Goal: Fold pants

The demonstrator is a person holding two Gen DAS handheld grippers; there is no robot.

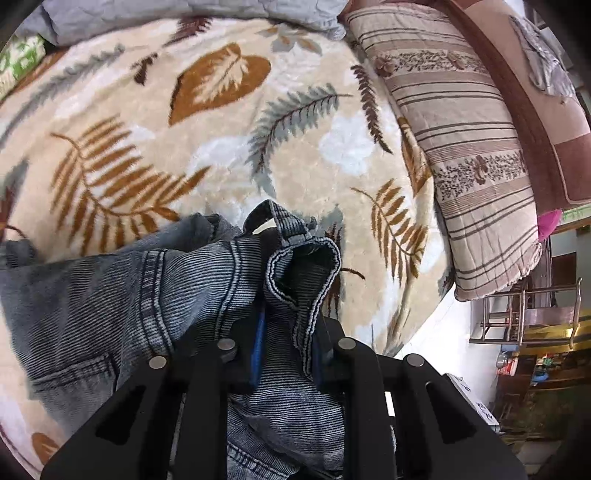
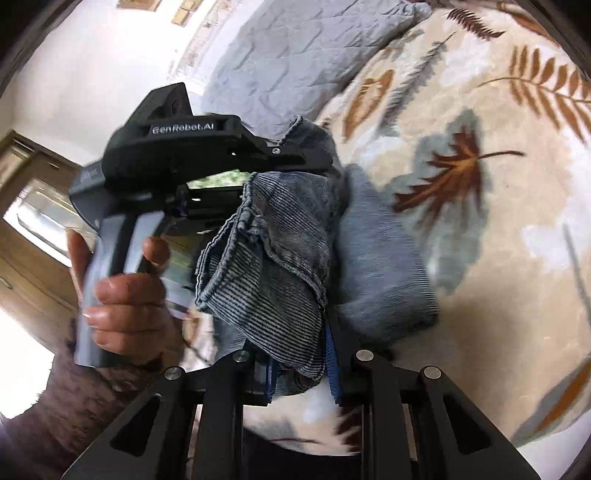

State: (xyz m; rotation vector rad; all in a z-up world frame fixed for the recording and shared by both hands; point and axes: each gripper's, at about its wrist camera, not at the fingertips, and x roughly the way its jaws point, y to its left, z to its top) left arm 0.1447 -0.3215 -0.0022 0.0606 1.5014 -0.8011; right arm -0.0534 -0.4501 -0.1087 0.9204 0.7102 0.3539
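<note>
The pants are blue-grey denim jeans (image 1: 110, 302). In the left wrist view my left gripper (image 1: 288, 332) is shut on a bunched hemmed edge of the jeans, held above the bed; the rest of the denim trails left. In the right wrist view my right gripper (image 2: 299, 369) is shut on another fold of the jeans (image 2: 273, 266), lifted off the bed. The left gripper (image 2: 314, 162) shows there too, held in a hand, clamped on the same bundle just beyond. A hanging part of the denim (image 2: 384, 266) is blurred.
The bed is covered by a cream blanket with leaf prints (image 1: 221, 129). A striped pillow (image 1: 461, 147) lies along its right side, a grey quilt (image 1: 184, 14) at the far end. A brown headboard (image 1: 535, 110) and metal chairs (image 1: 524, 314) stand beyond.
</note>
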